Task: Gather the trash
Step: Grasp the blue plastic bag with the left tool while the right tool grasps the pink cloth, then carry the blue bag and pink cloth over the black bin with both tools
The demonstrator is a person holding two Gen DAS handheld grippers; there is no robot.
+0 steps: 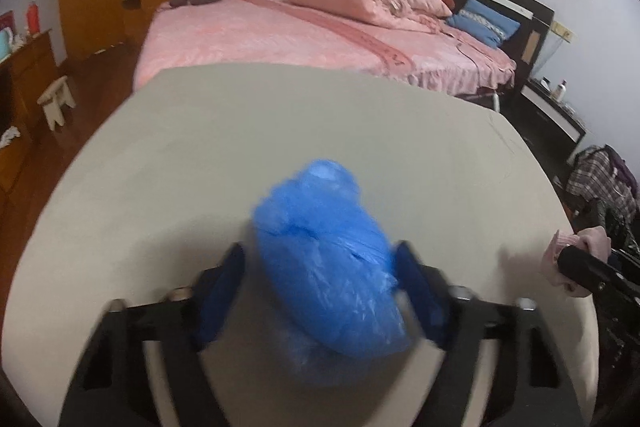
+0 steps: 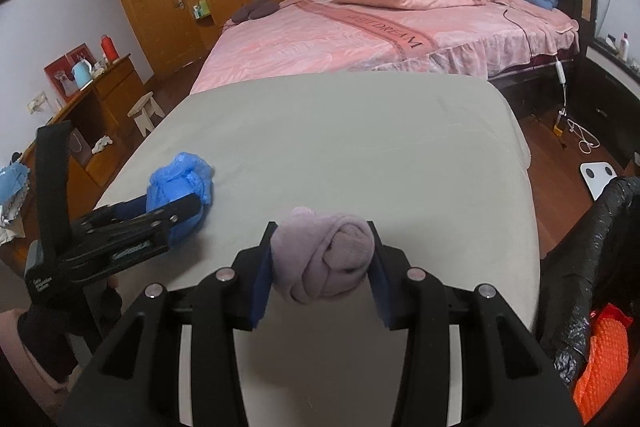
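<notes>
A crumpled blue plastic wad (image 1: pixel 326 259) sits between the pads of my left gripper (image 1: pixel 320 259) over the beige table (image 1: pixel 240 131). The pads touch it on both sides. It also shows in the right wrist view (image 2: pixel 178 183), held by the left gripper (image 2: pixel 176 205). My right gripper (image 2: pixel 322 259) is shut on a rolled pinkish-grey sock (image 2: pixel 324 259) above the table's (image 2: pixel 360 147) near edge. The sock (image 1: pixel 568 259) and right gripper show at the right edge of the left wrist view.
A black trash bag (image 2: pixel 588 267) with orange netting (image 2: pixel 604 351) inside stands on the floor right of the table. A pink bed (image 2: pixel 360 43) lies beyond the table. A wooden dresser (image 2: pixel 100 87) and small stool (image 2: pixel 146 111) stand at the left.
</notes>
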